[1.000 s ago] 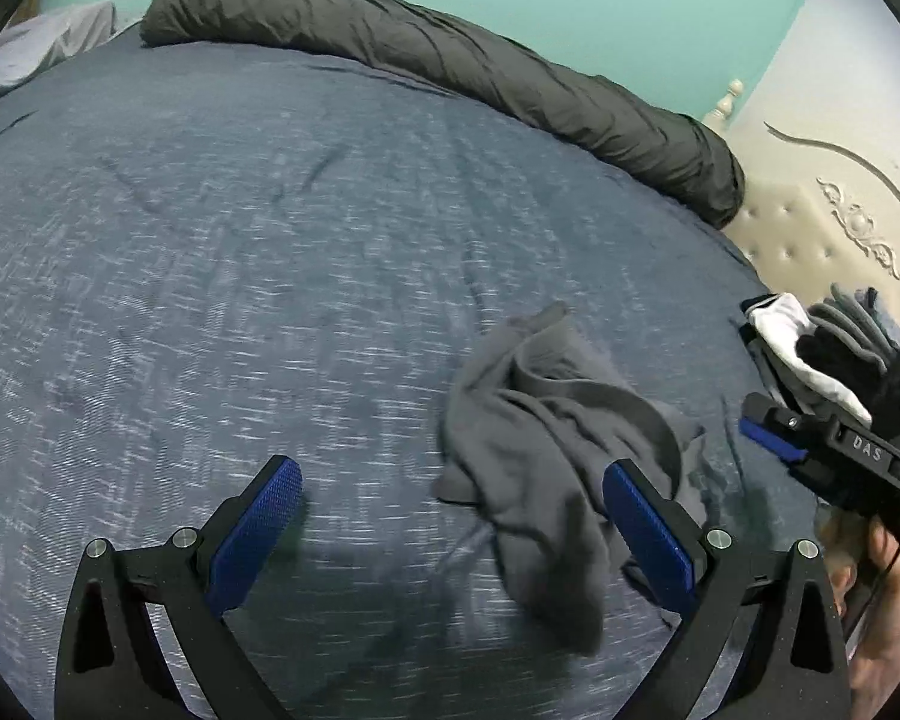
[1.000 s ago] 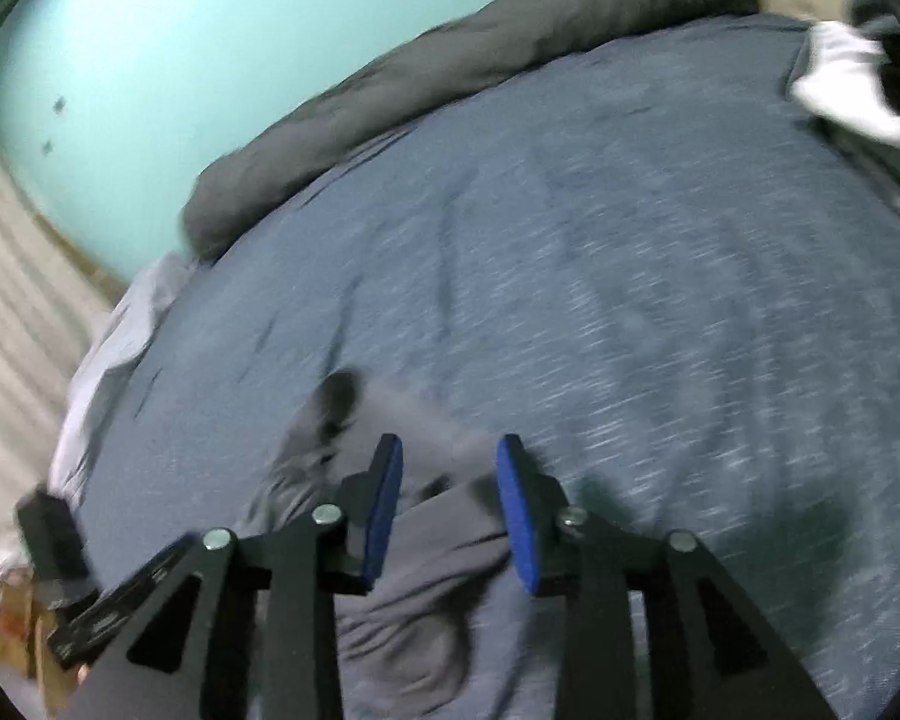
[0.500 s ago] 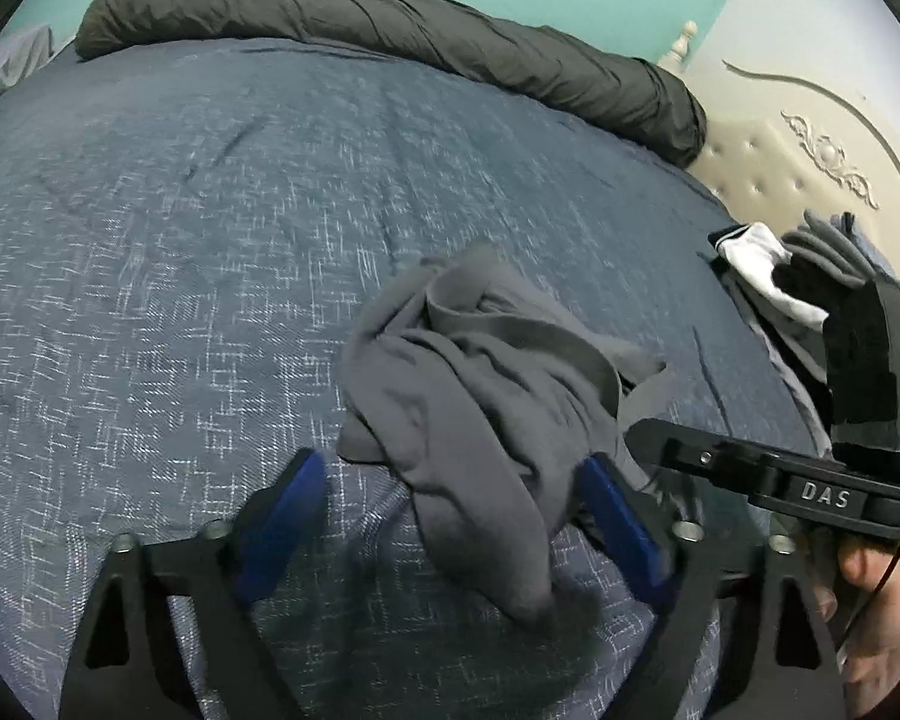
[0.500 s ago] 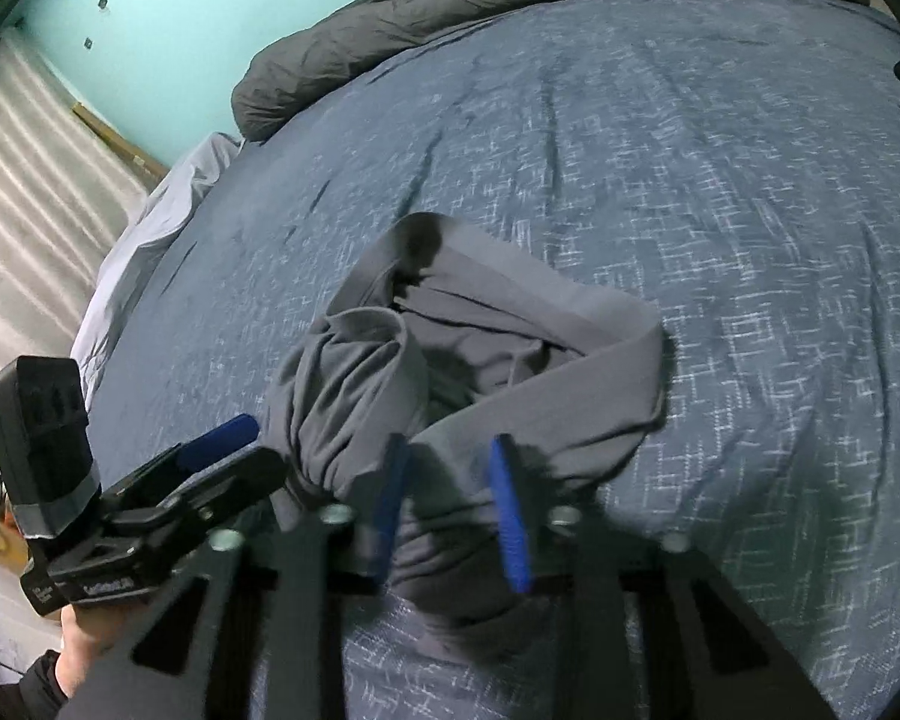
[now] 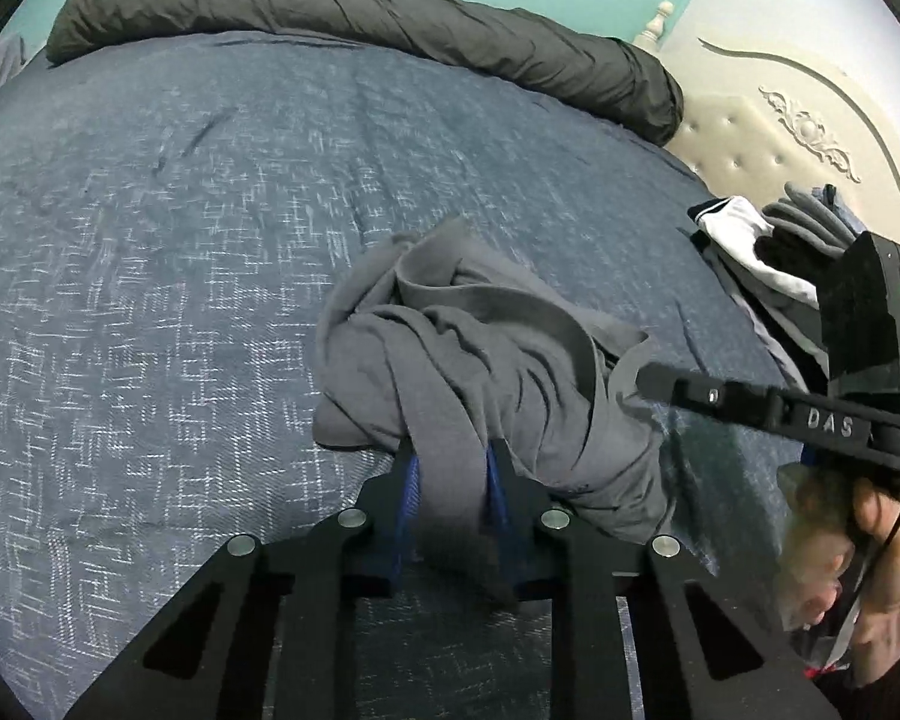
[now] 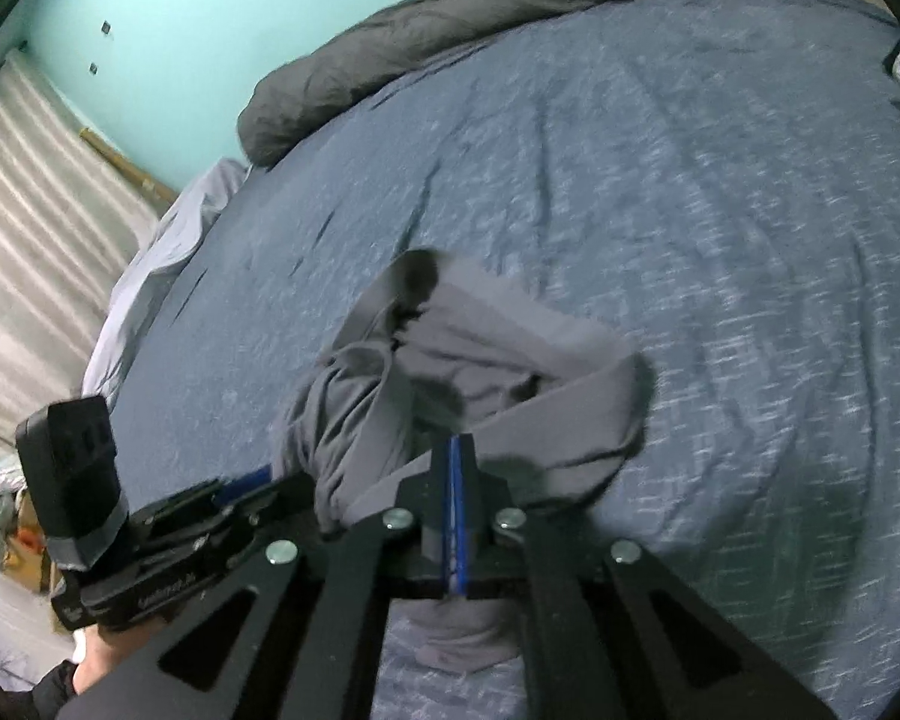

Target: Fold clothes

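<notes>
Left claw [image 5: 450,468] just closed on grey garment [image 5: 480,360] fold, right claw [image 6: 456,450] closing, apparently pinching its band

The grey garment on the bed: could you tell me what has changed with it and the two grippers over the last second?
Both grippers came in over the crumpled grey garment and their jaws have just been closing. The left gripper, wide open before, now pinches a fold; the right gripper has shut on the band-like edge. The garment bunched up slightly. The blue bedspread, dark rolled duvet and clothes pile are unchanged.
</notes>
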`<state>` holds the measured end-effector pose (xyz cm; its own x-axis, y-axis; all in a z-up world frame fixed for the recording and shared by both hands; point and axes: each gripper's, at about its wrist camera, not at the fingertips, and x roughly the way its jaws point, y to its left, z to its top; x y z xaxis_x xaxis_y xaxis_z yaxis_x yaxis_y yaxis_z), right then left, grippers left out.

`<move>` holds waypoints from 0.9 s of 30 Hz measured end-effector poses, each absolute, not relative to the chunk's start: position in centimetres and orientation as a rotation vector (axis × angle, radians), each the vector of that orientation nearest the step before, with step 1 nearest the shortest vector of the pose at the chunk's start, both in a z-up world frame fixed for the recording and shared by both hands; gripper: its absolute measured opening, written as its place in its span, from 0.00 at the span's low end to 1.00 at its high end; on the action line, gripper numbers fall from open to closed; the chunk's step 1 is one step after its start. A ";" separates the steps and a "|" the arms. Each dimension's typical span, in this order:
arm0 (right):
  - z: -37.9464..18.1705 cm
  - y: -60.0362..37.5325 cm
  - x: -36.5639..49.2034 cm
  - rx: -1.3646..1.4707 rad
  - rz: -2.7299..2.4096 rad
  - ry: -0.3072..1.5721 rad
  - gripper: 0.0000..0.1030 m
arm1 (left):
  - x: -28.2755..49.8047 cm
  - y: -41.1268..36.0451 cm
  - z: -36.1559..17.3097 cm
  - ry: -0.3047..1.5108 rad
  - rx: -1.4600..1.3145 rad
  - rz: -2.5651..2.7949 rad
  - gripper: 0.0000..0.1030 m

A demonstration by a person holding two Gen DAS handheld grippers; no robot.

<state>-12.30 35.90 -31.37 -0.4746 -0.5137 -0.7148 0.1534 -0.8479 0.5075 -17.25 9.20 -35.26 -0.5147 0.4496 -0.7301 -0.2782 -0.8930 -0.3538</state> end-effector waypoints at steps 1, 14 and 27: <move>-31.5 35.3 -12.3 1.340 -2.338 -0.519 0.16 | -17.3 9.1 -35.2 -0.272 -1.239 2.410 0.21; -32.4 32.3 -12.0 1.353 -2.359 -0.312 0.10 | -17.2 6.9 -33.6 -0.302 -1.174 2.470 0.03; -30.0 40.5 -12.6 1.160 -2.442 -0.794 0.05 | -17.6 4.1 -33.5 -0.362 -1.189 2.575 0.02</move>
<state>-12.59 40.52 -29.97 -0.6177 -0.5020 -0.6054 0.0501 -0.7933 0.6068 -17.60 4.09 -33.52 -0.6214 0.3541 -0.6989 -0.1479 -0.9290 -0.3392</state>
